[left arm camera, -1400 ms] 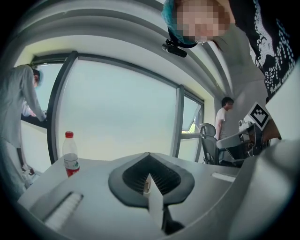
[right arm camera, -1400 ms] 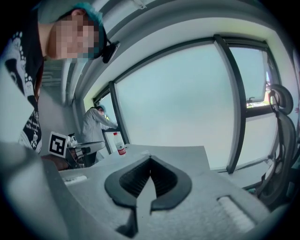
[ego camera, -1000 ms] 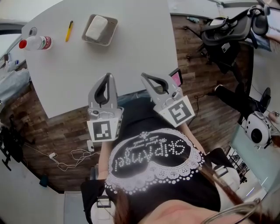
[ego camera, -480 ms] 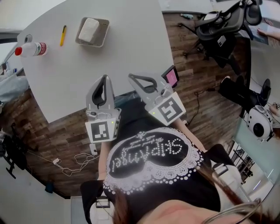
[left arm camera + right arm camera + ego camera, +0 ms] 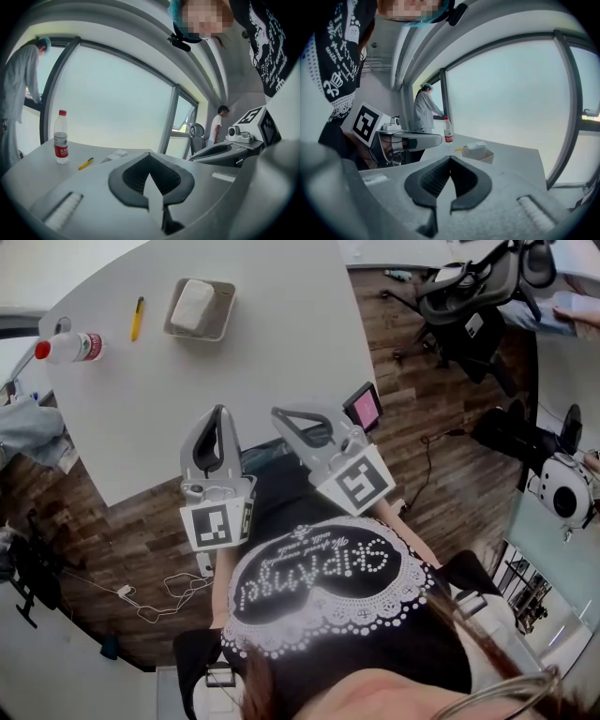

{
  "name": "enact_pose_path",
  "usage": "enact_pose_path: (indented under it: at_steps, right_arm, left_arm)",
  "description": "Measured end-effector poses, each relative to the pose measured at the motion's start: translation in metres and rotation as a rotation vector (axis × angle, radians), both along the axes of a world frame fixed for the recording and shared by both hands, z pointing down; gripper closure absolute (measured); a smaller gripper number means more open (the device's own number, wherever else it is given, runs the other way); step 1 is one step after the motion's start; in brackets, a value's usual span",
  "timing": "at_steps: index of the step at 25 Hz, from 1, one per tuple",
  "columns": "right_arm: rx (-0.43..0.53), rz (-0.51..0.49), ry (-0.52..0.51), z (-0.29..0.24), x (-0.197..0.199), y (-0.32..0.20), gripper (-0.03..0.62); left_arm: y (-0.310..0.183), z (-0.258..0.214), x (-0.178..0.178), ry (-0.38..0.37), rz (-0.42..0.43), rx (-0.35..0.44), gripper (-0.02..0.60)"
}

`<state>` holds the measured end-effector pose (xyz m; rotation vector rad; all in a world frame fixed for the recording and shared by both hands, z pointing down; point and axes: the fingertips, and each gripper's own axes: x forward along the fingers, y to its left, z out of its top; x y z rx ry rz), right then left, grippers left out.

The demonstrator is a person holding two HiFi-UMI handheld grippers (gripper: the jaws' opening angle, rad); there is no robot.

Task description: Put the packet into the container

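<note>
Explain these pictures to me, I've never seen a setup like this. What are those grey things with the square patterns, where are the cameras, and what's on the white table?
No robot here: a person holds a hand-held tool in each hand, the left gripper and the right gripper. The patterned cubes are part of the tools. The top-down picture comes from a camera on the person's head; the other two come from cameras riding on each tool, looking along its fingers. Both pairs of fingers are closed and hold nothing. On the white table are a clear bottle, a yellow pen and a container with a white packet already inside it.
</note>
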<state>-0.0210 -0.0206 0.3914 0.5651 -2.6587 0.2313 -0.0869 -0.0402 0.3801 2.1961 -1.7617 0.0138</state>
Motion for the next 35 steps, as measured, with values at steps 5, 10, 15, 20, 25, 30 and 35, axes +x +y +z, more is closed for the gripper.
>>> enact_pose_path:
  at_steps: [5,10,15,20,25,30,35]
  right_arm:
    - [0.013,0.017,-0.017,-0.003,0.000,0.000,0.599]
    - [0.008,0.027,-0.032,-0.004,0.002,-0.001,0.599]
    - [0.010,0.031,-0.049,-0.004,-0.002,-0.003,0.599]
    - [0.010,0.028,-0.041,-0.002,-0.003,-0.005,0.599]
    - [0.010,0.050,-0.038,-0.003,-0.006,-0.008,0.599]
    - [0.000,0.036,-0.014,0.001,-0.011,-0.007,0.599]
    - [-0.009,0.031,0.001,0.003,-0.014,-0.007,0.600]
  left_arm:
    - [0.001,-0.002,-0.002,0.004,0.000,0.016,0.586]
    - [0.002,0.001,-0.004,0.007,-0.006,-0.001,0.586]
    - [0.001,0.003,-0.008,0.004,-0.013,-0.005,0.586]
    - [0.000,0.003,-0.012,0.007,-0.017,-0.004,0.586]
    - [0.000,0.002,-0.015,0.012,-0.012,-0.003,0.586]
    - [0.000,0.005,-0.019,0.020,-0.010,-0.011,0.586]
    - [-0.001,0.005,-0.022,0.026,-0.009,-0.010,0.586]
